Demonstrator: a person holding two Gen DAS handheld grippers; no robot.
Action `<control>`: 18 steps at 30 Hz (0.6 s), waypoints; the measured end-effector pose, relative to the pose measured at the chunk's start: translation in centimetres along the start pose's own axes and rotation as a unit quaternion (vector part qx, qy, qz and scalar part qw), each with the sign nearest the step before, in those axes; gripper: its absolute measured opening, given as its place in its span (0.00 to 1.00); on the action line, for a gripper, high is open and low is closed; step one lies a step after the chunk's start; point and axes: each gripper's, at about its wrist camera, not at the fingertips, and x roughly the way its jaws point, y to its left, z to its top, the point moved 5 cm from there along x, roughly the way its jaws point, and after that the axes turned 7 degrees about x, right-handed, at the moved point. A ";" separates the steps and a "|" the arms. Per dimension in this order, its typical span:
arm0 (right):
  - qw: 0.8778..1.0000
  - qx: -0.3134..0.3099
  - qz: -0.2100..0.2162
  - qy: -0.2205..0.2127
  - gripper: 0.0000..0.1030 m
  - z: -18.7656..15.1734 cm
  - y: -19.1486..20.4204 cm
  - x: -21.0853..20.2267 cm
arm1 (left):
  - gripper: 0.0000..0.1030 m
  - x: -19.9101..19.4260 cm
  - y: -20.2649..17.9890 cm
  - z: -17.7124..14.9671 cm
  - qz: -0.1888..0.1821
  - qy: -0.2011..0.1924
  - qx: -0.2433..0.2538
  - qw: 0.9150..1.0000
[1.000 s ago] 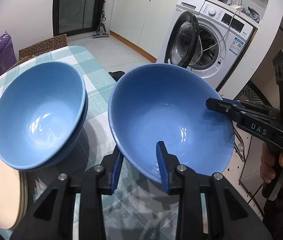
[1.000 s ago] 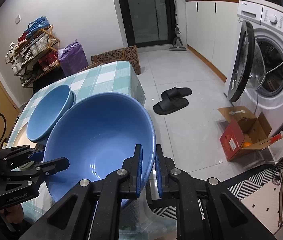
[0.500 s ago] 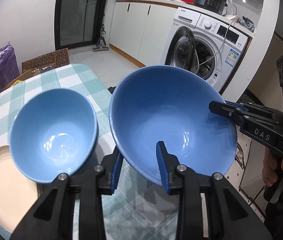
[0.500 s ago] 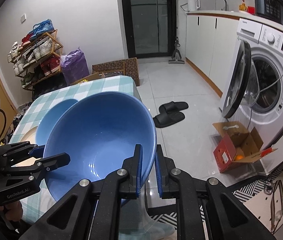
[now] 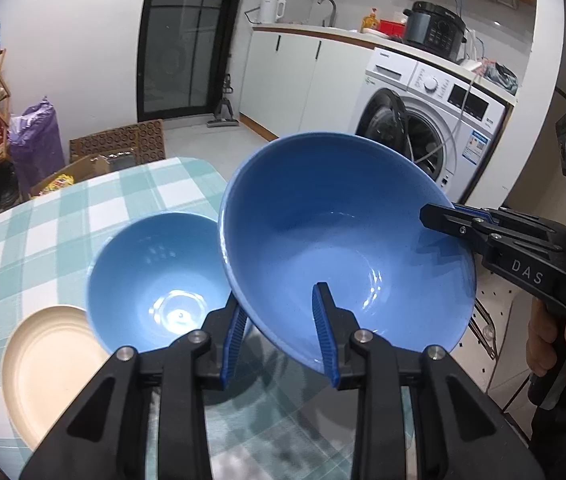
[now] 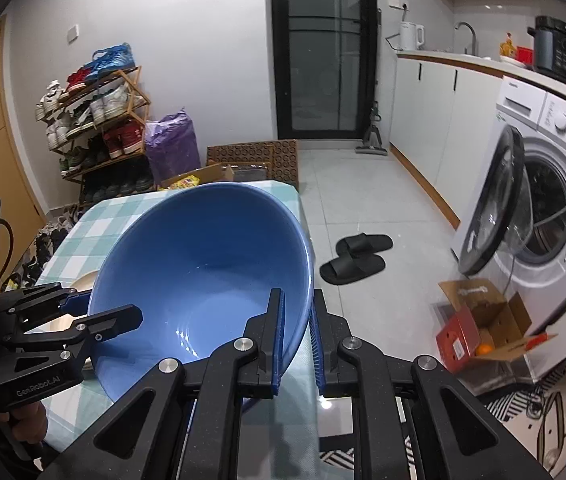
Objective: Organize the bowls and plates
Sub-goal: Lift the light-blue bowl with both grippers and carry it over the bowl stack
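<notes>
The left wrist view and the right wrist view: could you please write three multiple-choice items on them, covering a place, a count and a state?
1. Where is the cream plate?
A. on the checked table, beside the smaller blue bowl
B. on the floor
C. inside the washing machine

2. How many blue bowls show in the left wrist view?
A. one
B. two
C. four

3. What is the state of the large blue bowl?
A. upside down on the table
B. lying on the floor
C. lifted, tilted, its rim clamped by the left gripper and the right gripper

Answers: A, it lies on the cloth; B, two bowls appear; C, fingers of both pinch opposite rims.
</notes>
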 end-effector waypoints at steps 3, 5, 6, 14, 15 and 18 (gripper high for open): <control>1.000 -0.008 0.007 -0.005 0.12 0.8 1.5 0.0 | 0.31 -0.6 1.1 0.1 0.008 -0.005 -0.005 1.000; 1.000 -0.013 0.011 -0.007 0.12 1.3 2.3 0.1 | 0.31 -1.1 1.9 0.1 0.014 -0.009 -0.009 1.000; 1.000 -0.016 0.013 -0.008 0.12 1.6 2.8 0.2 | 0.31 -1.3 2.3 0.1 0.016 -0.010 -0.011 1.000; 0.999 -0.030 0.032 -0.014 0.12 3.2 6.1 1.1 | 0.31 -2.7 5.1 0.1 0.039 -0.018 -0.021 0.999; 0.999 -0.032 0.034 -0.014 0.12 3.4 6.5 1.3 | 0.31 -2.8 5.4 0.2 0.041 -0.018 -0.023 0.999; 0.998 -0.038 0.039 -0.013 0.12 3.9 7.5 1.8 | 0.31 -3.0 6.3 0.1 0.048 -0.019 -0.028 0.998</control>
